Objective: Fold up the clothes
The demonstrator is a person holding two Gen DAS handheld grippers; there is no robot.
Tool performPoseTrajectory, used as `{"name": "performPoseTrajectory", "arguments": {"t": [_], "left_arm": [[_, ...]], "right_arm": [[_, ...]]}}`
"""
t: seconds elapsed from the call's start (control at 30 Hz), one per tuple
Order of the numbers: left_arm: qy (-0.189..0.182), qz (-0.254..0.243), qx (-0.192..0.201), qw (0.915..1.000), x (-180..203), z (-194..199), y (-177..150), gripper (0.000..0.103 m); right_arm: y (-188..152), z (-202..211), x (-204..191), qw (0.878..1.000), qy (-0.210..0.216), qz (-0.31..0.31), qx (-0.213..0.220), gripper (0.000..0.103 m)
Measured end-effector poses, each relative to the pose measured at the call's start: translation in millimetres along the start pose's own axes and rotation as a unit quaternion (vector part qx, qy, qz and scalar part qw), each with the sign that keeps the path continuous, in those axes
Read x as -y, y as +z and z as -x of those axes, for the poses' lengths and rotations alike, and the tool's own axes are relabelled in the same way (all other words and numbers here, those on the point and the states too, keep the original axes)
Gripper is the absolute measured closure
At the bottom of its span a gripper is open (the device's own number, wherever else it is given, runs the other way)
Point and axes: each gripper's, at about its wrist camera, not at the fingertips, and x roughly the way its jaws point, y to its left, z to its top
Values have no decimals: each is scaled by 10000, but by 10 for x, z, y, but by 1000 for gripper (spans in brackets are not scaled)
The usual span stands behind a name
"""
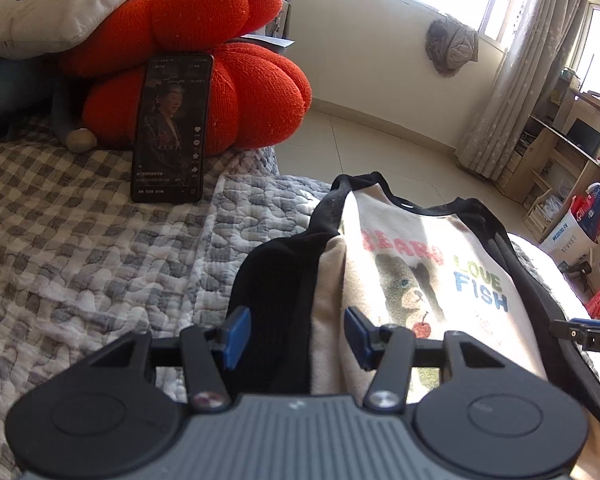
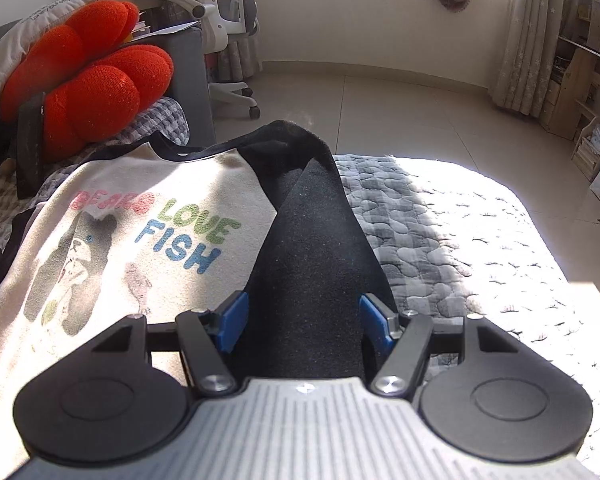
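Quilted grey bedding [image 1: 100, 264] covers the bed, sunlit toward three o'clock; tiled floor [image 2: 380, 96] and curtains [image 1: 512, 92] lie beyond. The cream sweatshirt [image 1: 412, 240] lies flat on it. The left gripper [image 1: 296, 336] clamps one black sleeve [image 1: 276, 288], the right gripper [image 2: 302, 324] the other sleeve [image 2: 312, 248].

the left wrist view looks forward and down from close above the cream-and-black printed sweatshirt [image 1: 440, 240] on the grey quilted bedcover [image 1: 100, 260]; the right wrist view faces likewise, close over it from the other sleeve; both share the orange knitted pumpkin cushion [image 2: 92, 92].
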Motion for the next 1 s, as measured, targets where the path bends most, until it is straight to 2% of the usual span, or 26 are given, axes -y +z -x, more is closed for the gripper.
{"name": "performPoseTrajectory", "arguments": {"t": [0.2, 0.4, 0.47, 0.53, 0.57, 0.63, 0.77, 0.87, 1.0], "left_arm": [[217, 223, -179, 9994, -269, 92, -117, 50], [46, 346, -400, 9986, -360, 79, -252, 54], [94, 216, -405, 9989, -337, 87, -276, 62], [159, 36, -424, 9990, -306, 96, -297, 81], [146, -32, -433, 9989, -294, 104, -303, 85], [129, -174, -466, 9987, -273, 121, -306, 99], [149, -213, -425, 9988, -298, 160, -247, 99], [433, -297, -196, 9984, -344, 213, -150, 99], [615, -232, 27, 9978, -469, 230, 31, 99]], "right_arm": [[-162, 119, 99, 9998, 4, -165, -126, 37], [-290, 169, 206, 9991, -64, -346, -243, 37], [-319, 177, 234, 9988, -66, -399, -267, 37], [-340, 180, 255, 9986, -59, -443, -282, 37], [-347, 181, 257, 9986, -60, -450, -282, 37], [-358, 183, 257, 9985, -65, -457, -278, 37], [-359, 187, 248, 9987, -84, -423, -272, 37], [-344, 191, 256, 9987, -86, -416, -267, 37], [-342, 184, 262, 9987, -96, -416, -266, 37]]}}
